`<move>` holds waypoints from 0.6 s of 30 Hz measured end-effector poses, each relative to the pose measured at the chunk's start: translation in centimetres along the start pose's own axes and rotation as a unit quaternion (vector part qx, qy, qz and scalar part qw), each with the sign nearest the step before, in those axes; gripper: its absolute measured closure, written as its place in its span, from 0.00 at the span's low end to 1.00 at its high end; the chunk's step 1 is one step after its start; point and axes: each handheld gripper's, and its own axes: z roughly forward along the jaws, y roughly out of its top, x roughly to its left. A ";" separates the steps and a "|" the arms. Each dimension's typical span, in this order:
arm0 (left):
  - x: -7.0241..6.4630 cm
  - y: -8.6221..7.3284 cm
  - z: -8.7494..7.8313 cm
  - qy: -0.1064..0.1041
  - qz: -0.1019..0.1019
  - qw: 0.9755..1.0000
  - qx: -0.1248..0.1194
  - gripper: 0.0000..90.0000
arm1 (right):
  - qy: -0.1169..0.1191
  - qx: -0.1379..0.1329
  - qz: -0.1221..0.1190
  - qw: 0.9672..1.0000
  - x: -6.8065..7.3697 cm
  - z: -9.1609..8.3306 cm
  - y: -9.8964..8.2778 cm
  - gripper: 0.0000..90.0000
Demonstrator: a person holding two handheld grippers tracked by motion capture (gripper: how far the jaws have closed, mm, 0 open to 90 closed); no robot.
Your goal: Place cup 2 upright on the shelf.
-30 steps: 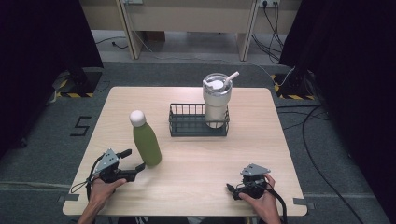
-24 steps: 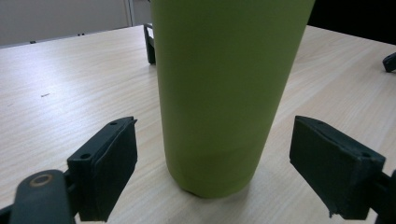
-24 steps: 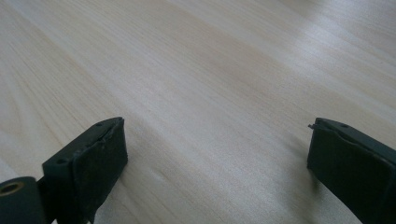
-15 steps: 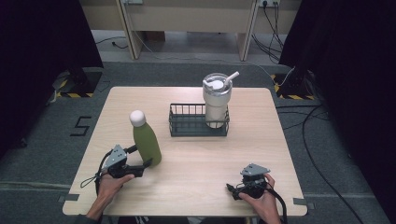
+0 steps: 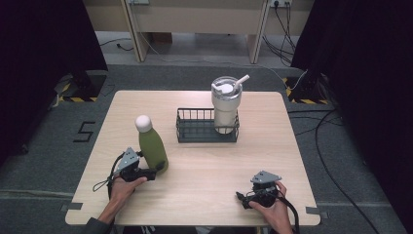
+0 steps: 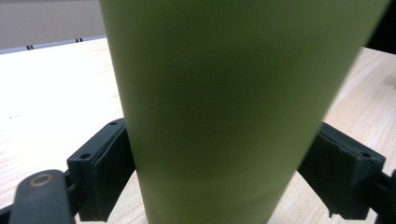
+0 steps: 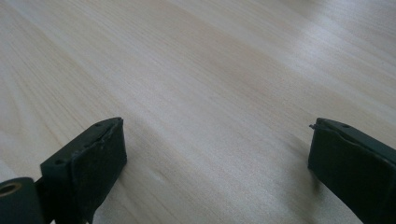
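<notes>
A green bottle (image 5: 152, 146) with a white cap stands upright on the left part of the wooden table (image 5: 204, 170). My left gripper (image 5: 157, 170) lies low on the table with its jaws on either side of the bottle's base. In the left gripper view the bottle (image 6: 224, 102) spans the whole gap of the left gripper (image 6: 224, 177), and both pads (image 6: 112, 172) sit right beside its wall without visibly pressing on it. My right gripper (image 5: 242, 199) rests at the table's near right, held by a hand. In the right gripper view its jaws (image 7: 217, 163) stand wide open over bare wood.
A black wire basket (image 5: 207, 137) stands at the table's middle. A white tumbler (image 5: 226, 105) with a lid and straw stands in the basket's right end. Cables trail from both grippers. The table's near edge lies just behind the hands.
My left gripper has slid right along the table, so its jaws now reach around the bottle's base. The right gripper has stayed put.
</notes>
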 end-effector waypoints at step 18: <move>0.1 0.2 0.7 -0.001 0.011 1.000 -0.015 0.22 | 0.000 0.000 0.000 1.000 0.0 0.0 0.0 0.05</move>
